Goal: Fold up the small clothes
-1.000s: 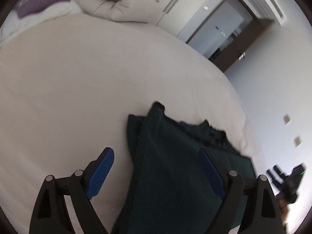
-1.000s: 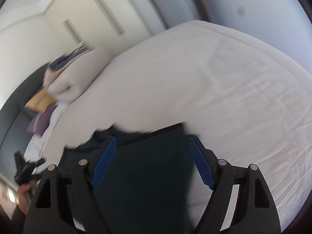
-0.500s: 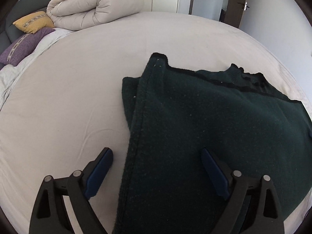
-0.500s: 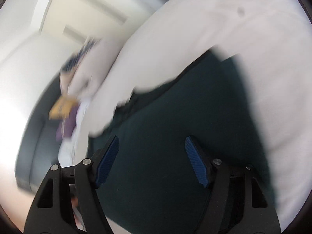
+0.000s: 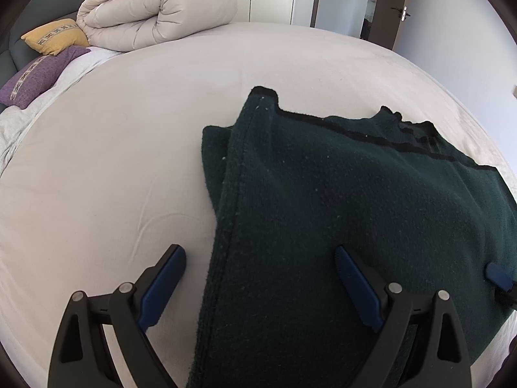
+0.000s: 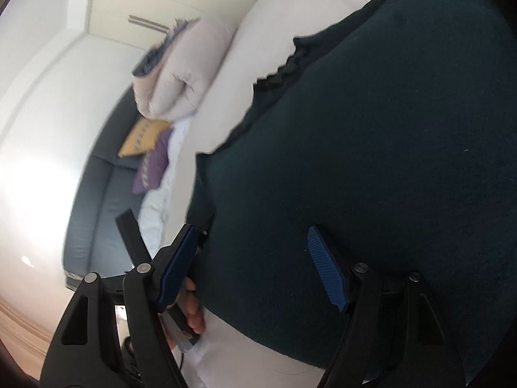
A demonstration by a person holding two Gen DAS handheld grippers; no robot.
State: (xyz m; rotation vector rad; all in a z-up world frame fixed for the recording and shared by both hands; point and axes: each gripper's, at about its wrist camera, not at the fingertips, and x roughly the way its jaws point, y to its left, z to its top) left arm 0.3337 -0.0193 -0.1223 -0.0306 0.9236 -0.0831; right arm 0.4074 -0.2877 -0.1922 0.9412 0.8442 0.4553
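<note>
Left wrist view: The left claw (image 5: 260, 286) stands with its blue pads spread wide apart, holding nothing. The dark green sweater (image 5: 339, 213) lies on the bed (image 5: 113, 148), partly folded, directly ahead of this claw. Its left folded edge runs forward from between the two pads, so the left pad sits over bare sheet and the right pad over knit. The tip of the right claw (image 5: 497, 276) shows at the far right of this claw, over the same garment. To do the step well, centre the folded edge between the pads, lower until the bottom layer is included, then close; a shallow bite would likely take only the top layer.

Right wrist view: The right claw (image 6: 255, 266) is also spread apart and empty. The sweater (image 6: 371, 161) fills the area ahead of it and to its right; its ribbed border lies far ahead. This view is tilted and partly blurred, so contact with the fabric cannot be judged. Match both claws along one edge before lifting, to keep the fold square.
</note>
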